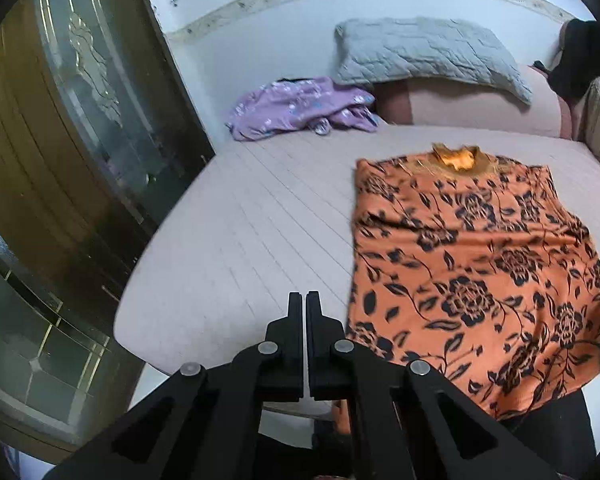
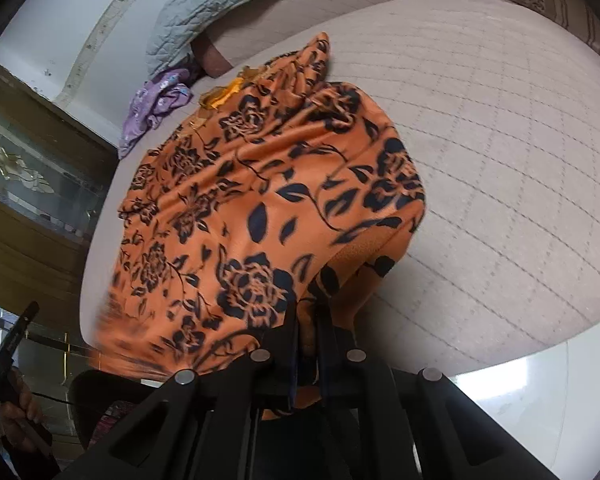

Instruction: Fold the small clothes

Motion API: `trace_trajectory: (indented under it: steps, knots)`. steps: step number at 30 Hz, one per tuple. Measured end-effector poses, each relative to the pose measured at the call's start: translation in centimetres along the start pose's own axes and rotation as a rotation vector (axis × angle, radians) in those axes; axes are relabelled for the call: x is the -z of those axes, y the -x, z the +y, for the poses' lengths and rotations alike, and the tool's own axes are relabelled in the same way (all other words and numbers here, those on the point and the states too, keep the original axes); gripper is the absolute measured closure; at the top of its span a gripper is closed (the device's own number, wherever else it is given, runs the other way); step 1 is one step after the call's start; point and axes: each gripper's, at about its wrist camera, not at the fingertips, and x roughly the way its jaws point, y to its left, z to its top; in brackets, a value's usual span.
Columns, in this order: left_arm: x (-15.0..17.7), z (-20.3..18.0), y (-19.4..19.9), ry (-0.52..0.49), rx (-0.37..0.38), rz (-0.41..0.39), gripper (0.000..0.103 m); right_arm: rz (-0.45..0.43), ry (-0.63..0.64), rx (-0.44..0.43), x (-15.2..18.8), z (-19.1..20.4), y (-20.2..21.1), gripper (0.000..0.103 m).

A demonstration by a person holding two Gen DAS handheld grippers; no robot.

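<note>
An orange top with black roses [image 1: 472, 264] lies on the pale quilted bed [image 1: 240, 232], collar toward the pillows, hem over the near edge. My left gripper [image 1: 304, 300] is shut and holds nothing, hovering above the bare mattress to the left of the top. In the right wrist view the same top [image 2: 240, 208] is bunched up near its hem, and my right gripper [image 2: 307, 312] is shut on a fold of that hem cloth. The left gripper [image 2: 18, 336] shows at the far left there, held in a hand.
A crumpled purple garment [image 1: 296, 108] lies at the head of the bed beside a grey quilted pillow [image 1: 428, 56]. A dark glass-fronted wooden cabinet [image 1: 60, 140] stands close along the bed's left side. White floor tiles [image 2: 540, 408] show past the near edge.
</note>
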Motion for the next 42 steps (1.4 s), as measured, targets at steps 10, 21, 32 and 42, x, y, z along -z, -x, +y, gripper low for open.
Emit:
trace_trajectory:
  steps: [10,21,32,42]
  knots:
    - [-1.2,-0.5,0.5,-0.035,-0.084,0.015,0.101,0.009,-0.026,-0.021,-0.4,-0.5,-1.0,0.095]
    - [-1.1,1.4,0.6,-0.01,-0.168,0.029,0.101,0.013,-0.048,-0.048,-0.4,-1.3,-1.5,0.095]
    - [4.2,-0.4,-8.3,0.034,0.14,0.407,0.028,0.047,-0.087,-0.06,0.1,-2.0,-1.7,0.091]
    - [10.4,0.4,-14.5,0.245,0.328,0.596,0.049,0.094,-0.145,-0.042,1.1,-3.9,-2.1,0.087]
